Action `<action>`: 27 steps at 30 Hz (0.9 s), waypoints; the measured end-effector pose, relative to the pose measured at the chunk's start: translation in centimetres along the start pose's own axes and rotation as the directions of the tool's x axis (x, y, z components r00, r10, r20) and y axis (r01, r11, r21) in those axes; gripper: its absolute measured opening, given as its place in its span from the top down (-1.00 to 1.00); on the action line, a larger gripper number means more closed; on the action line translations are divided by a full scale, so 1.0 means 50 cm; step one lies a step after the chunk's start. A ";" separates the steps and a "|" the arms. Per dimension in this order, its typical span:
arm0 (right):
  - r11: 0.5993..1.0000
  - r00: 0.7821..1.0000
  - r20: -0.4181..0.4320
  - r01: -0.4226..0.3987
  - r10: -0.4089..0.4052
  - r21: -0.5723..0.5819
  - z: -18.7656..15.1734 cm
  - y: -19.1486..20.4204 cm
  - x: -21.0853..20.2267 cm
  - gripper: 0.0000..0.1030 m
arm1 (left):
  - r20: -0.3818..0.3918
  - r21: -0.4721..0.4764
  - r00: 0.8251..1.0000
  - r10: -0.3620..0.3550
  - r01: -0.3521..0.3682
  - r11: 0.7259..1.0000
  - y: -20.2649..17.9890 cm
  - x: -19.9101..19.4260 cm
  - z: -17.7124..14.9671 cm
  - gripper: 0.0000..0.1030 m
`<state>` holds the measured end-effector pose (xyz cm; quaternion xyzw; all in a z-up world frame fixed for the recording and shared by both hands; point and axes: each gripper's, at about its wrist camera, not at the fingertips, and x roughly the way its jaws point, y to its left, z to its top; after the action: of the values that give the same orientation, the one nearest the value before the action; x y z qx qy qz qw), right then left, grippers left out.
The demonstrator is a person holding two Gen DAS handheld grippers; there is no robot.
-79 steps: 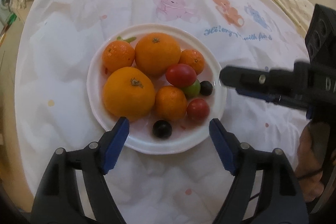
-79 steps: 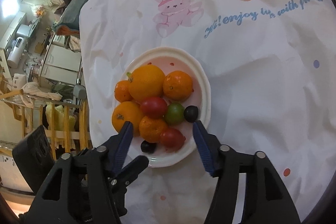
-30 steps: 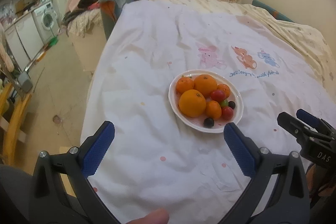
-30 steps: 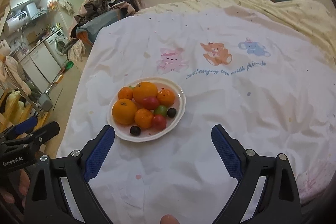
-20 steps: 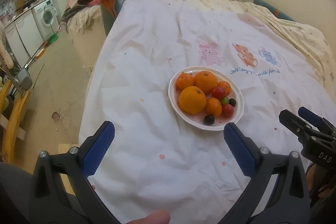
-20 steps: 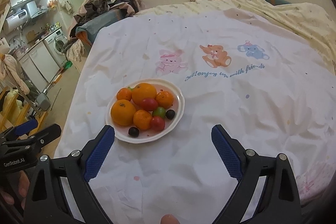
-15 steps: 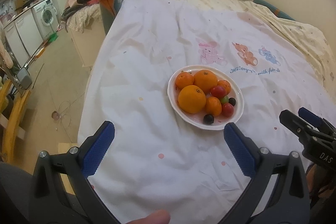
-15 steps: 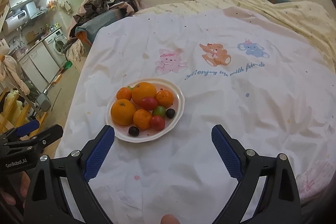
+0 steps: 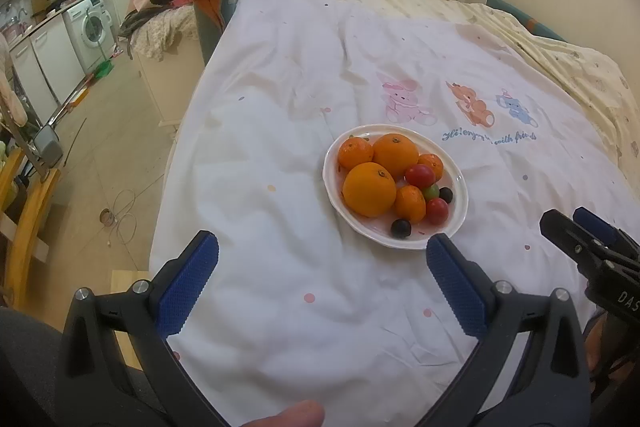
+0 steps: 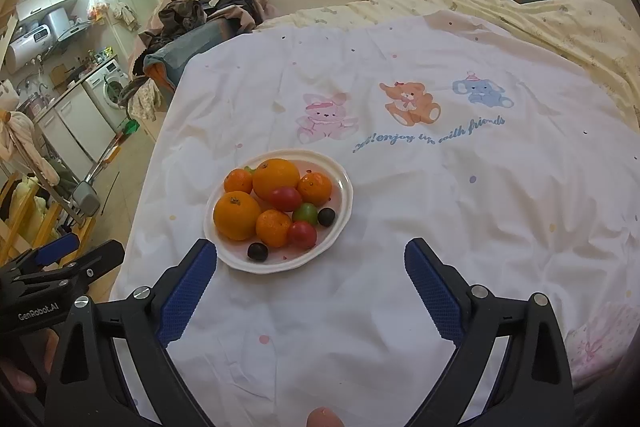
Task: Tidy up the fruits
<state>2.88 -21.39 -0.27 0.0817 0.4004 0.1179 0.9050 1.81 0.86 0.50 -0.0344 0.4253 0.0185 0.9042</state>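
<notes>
A white oval plate [image 9: 460,203] lay on a white sheet [image 9: 280,147] spread over a bed; in the left wrist view its long axis ran from upper left to lower right. It held two large oranges [image 9: 369,189], three smaller mandarins [image 9: 410,203], two red tomatoes [image 9: 419,175], one green tomato [image 9: 431,192] and two dark round fruits [image 9: 401,228]. The stem end of the nearer large orange faced up.

The sheet bore a pink rabbit, an orange bear and a blue elephant, with blue script [image 10: 428,135] beneath ending in "with friends". The body of the left gripper [image 10: 48,311] read "GenRobot.AI" in the right wrist view.

The left gripper [image 9: 320,283] was spread wide and held nothing; the plate sat ahead of it, just beyond its right pad. The right gripper [image 10: 310,283] was likewise spread wide and empty, the plate ahead and toward its left pad, apart from both pads.
</notes>
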 end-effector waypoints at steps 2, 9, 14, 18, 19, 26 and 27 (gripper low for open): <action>1.000 1.000 0.003 0.003 -0.003 0.002 0.002 0.000 -0.001 -0.95 | 0.001 0.000 1.000 0.001 -0.001 1.000 0.000 0.000 0.000 -0.99; 1.000 1.000 0.000 0.007 -0.007 0.000 0.004 0.000 -0.002 -1.00 | 0.002 -0.006 1.000 0.004 -0.004 1.000 0.004 0.001 -0.001 -0.99; 1.000 1.000 -0.001 0.009 -0.009 0.002 0.004 0.000 -0.002 -1.00 | 0.002 -0.005 1.000 0.004 -0.004 1.000 0.003 0.002 -0.001 -0.99; 1.000 1.000 -0.006 0.011 -0.011 0.004 0.002 -0.002 0.001 -1.00 | 0.000 -0.003 1.000 0.004 -0.004 1.000 0.004 0.001 -0.002 -0.99; 1.000 1.000 -0.005 0.012 -0.012 0.003 0.003 -0.002 0.001 -1.00 | 0.001 -0.003 1.000 0.004 -0.004 1.000 0.004 0.001 -0.002 -0.99; 1.000 1.000 -0.006 0.012 -0.012 0.003 0.002 -0.002 0.001 -1.00 | 0.001 -0.003 1.000 0.003 -0.003 1.000 0.004 0.000 -0.001 -0.99; 1.000 1.000 -0.006 0.012 -0.012 0.003 0.002 -0.002 0.001 -1.00 | 0.001 -0.003 1.000 0.003 -0.003 1.000 0.004 0.000 0.000 -0.99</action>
<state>3.01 -21.47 -0.26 0.0804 0.4037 0.1121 0.9044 1.79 1.08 0.49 -0.0349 0.4249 0.0206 0.9043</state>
